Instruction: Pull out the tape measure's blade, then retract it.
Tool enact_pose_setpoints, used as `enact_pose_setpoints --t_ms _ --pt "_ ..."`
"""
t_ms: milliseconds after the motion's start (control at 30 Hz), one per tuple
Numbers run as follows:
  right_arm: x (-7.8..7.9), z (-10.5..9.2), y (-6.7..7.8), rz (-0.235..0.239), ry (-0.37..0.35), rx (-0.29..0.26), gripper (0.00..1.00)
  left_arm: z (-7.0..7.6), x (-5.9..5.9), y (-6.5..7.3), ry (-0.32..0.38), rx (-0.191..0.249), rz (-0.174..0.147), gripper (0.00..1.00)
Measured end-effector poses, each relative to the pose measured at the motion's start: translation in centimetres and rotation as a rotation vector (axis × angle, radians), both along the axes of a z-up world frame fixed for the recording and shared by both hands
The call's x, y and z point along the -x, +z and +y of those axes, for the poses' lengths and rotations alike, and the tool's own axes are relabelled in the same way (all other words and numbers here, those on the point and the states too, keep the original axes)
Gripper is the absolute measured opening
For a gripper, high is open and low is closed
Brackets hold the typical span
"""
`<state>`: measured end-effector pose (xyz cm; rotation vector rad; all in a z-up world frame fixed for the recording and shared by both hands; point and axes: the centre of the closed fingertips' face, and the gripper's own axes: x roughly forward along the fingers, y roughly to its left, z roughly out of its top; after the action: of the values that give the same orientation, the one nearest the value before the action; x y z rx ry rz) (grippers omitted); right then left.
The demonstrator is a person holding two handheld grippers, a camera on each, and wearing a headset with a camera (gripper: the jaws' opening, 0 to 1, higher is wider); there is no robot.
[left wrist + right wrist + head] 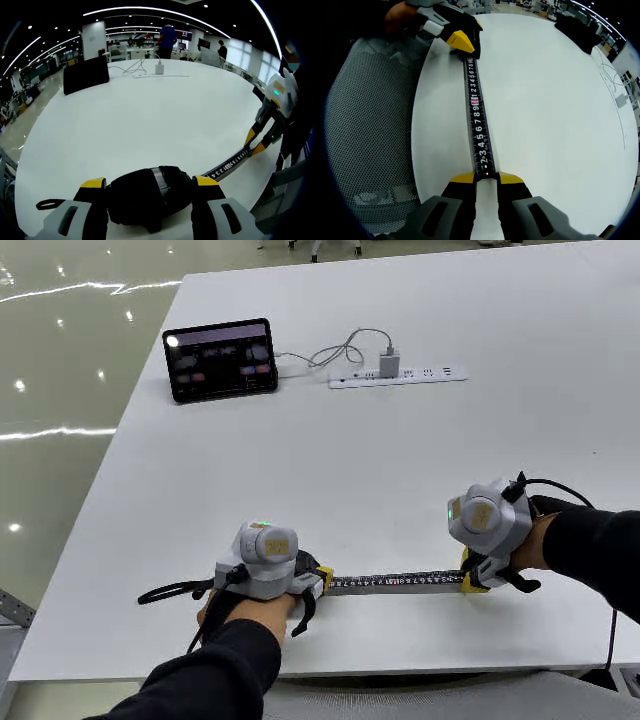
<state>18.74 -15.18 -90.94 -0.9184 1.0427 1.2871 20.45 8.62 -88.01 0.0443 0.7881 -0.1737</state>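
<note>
On the white surface (400, 460), near its front edge, the left tongs (150, 181) grip the black tape measure (150, 196), one yellow-tipped jaw on each side of its case. The blade (395, 582) lies flat, stretched rightward to the right tongs (486, 176), which are pinched narrow on its end by the lowest numbers. Far back stand a tablet (220, 360) and a power strip (400, 375).

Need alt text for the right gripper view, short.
The right gripper is shut on the tip of the tape measure's blade, which runs straight across the white table to the left gripper at the far end. A grey mesh surface lies beside the table's edge.
</note>
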Motion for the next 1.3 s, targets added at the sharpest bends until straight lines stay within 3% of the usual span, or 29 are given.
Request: enact_pose_setpoints --t_ms 1300 --pt "0.2 1.9 0.0 0.003 0.013 -0.018 0.11 0.1 -0.1 -0.1 0.001 0.000 0.001 0.63"
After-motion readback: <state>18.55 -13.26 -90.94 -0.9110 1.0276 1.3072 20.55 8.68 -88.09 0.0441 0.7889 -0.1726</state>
